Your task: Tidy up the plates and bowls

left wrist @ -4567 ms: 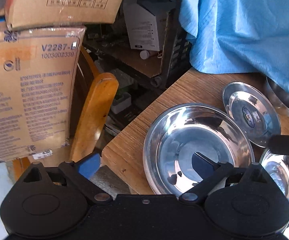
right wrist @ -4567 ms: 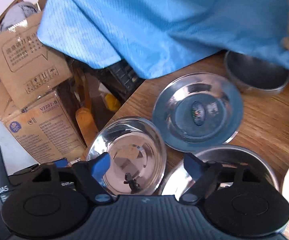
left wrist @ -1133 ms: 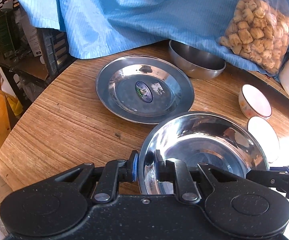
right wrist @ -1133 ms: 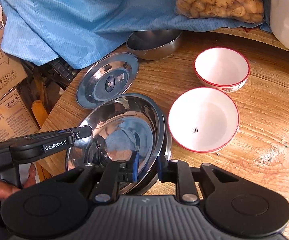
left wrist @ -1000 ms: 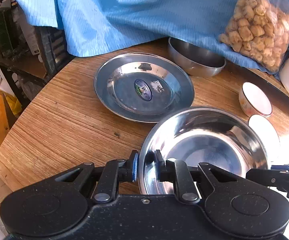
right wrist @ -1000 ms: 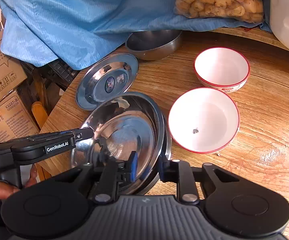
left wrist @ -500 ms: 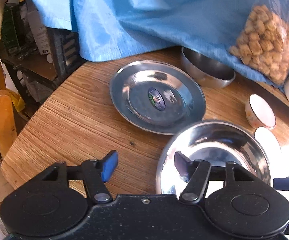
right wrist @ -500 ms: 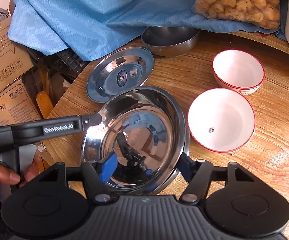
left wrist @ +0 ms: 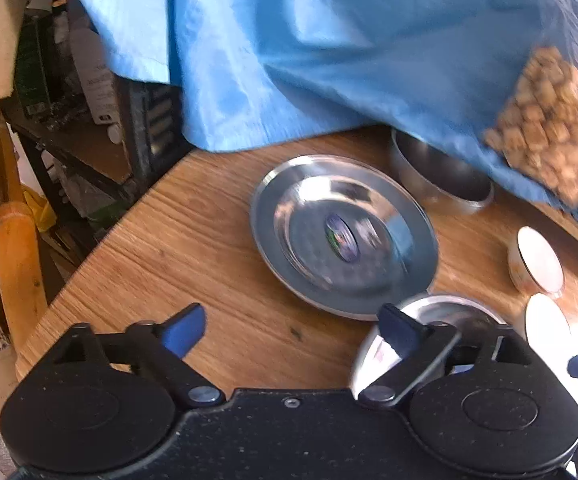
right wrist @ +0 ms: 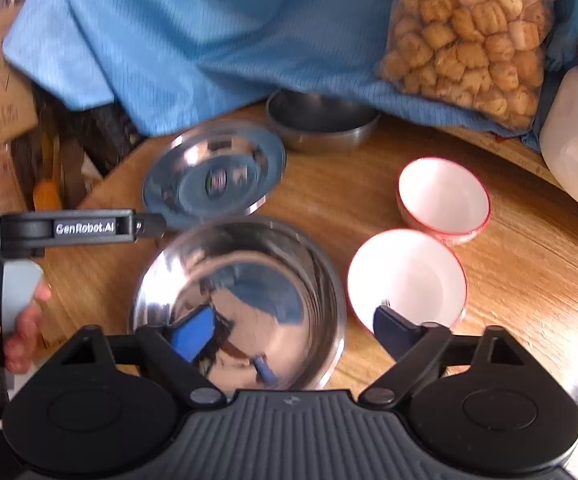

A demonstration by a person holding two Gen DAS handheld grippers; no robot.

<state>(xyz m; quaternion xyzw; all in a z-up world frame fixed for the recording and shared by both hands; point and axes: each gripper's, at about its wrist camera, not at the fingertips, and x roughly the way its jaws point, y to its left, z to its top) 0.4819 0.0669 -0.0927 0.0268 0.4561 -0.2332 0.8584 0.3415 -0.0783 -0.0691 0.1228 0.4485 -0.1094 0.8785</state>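
Observation:
A large shiny steel bowl (right wrist: 245,300) sits stacked in another on the wooden table, right in front of my right gripper (right wrist: 293,330), which is open and empty above its near rim. In the left wrist view only its edge (left wrist: 441,308) shows behind my right fingertip. My left gripper (left wrist: 293,328) is open and empty over bare table. A flat steel plate (left wrist: 343,236) with a sticker lies beyond it, also seen in the right wrist view (right wrist: 213,172). A dark steel bowl (right wrist: 321,122) sits at the back. Two white red-rimmed bowls (right wrist: 407,278) (right wrist: 445,198) stand to the right.
A blue cloth (left wrist: 309,48) hangs over the table's back. A bag of snacks (right wrist: 469,36) and a white jug (right wrist: 577,148) are at the back right. Cardboard boxes and a wooden chair (left wrist: 17,264) stand beyond the table's left edge (left wrist: 101,248).
Both grippers were shut on the rim of the steel bowl; both have opened and let it go. The left gripper has pulled back to the left, away from the bowl.

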